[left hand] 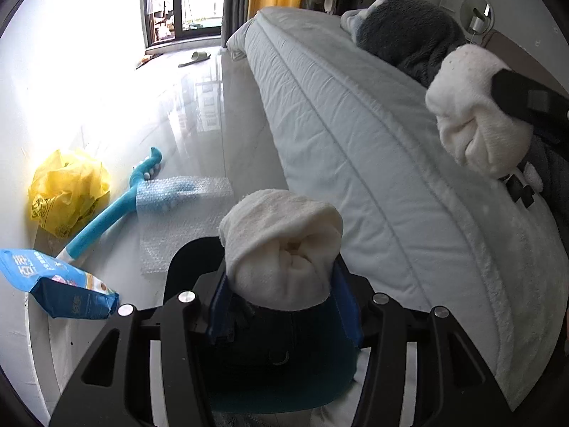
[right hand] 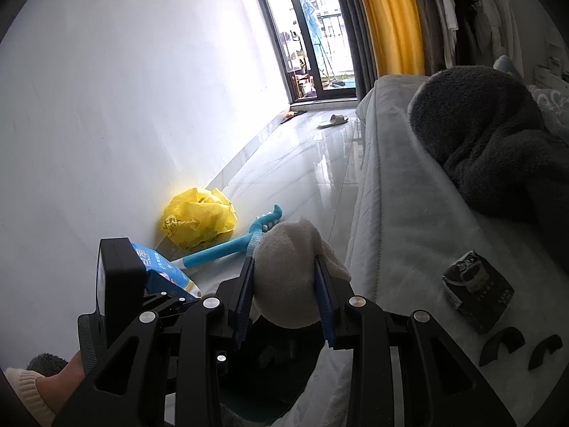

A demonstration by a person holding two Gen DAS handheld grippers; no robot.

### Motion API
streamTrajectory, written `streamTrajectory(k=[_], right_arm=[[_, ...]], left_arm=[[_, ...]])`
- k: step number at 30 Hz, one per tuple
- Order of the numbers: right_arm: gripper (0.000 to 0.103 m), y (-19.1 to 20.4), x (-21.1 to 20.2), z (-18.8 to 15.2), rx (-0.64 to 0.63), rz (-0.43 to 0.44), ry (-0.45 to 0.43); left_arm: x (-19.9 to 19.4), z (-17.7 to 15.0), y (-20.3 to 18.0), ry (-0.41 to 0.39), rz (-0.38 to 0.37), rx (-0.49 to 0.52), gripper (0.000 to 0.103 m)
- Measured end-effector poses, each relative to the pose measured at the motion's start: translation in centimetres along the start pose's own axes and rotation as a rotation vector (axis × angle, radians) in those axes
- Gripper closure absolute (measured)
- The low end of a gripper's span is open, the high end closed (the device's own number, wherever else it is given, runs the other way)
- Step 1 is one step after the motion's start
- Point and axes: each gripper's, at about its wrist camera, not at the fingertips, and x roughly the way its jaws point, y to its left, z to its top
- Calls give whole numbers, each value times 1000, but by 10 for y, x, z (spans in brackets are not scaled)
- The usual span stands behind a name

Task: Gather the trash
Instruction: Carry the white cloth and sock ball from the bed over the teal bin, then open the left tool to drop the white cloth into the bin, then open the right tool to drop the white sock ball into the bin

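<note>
The trash lies on the floor point(right hand: 302, 163) along the white wall: a crumpled yellow plastic bag point(left hand: 69, 192) against the skirting, a blue snack packet point(left hand: 60, 286) nearest me, a sheet of bubble wrap point(left hand: 185, 195) draped over the blue long-handled toy point(left hand: 106, 213), and, up on the bed point(left hand: 355, 142), a dark torn wrapper point(right hand: 478, 288) with two small black scraps beside it. All of it looks light and limp to me; the yellow bag should crush easily and is best pinched at a raised fold, the blue packet is slick film and wants a grip on its crimped end, and the bubble wrap is springy and may slide, so I would take it by an edge. My left hand-held gripper point(left hand: 281, 277) is partly open yet clamped on a rolled white cloth bundle point(left hand: 281, 245), which fills the gap between the blue pads. My right hand-held gripper point(right hand: 286, 306) is clenched as tight as it goes on a second white cloth roll point(right hand: 284, 274), hovering near the bed's edge above the floor
</note>
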Motion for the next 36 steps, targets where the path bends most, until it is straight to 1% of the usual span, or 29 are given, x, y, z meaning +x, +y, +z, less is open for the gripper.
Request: streamTrajectory(k=[6, 11, 15, 17, 19, 22, 25, 29, 31, 36], right_arm=[[70, 21, 21, -1, -23, 24, 33], [70, 35, 38, -5, -38, 41, 66], [70, 46, 52, -6, -51, 49, 92], [70, 49, 59, -9, -56, 51, 109], [70, 51, 67, -11, -56, 54, 130], [70, 53, 80, -14, -49, 54, 167], [70, 55, 95, -20, -39, 55, 209], [70, 56, 111, -31, -26, 55, 265], [70, 56, 120, -36, -14, 58, 290], [70, 61, 139, -45, -15, 56, 344]], left_arm=[[13, -16, 33, 83, 3, -46, 48], [30, -30, 48, 177, 24, -66, 48], [40, -42, 63, 238, 13, -88, 47], [43, -45, 70, 259, 8, -99, 43], [45, -49, 76, 287, -10, -118, 29], [44, -51, 81, 291, -16, -127, 26], [38, -50, 90, 279, -8, -131, 23], [28, -48, 101, 257, -9, -156, 22], [22, -46, 105, 238, -13, -164, 20], [0, -37, 115, 144, -11, -189, 20]])
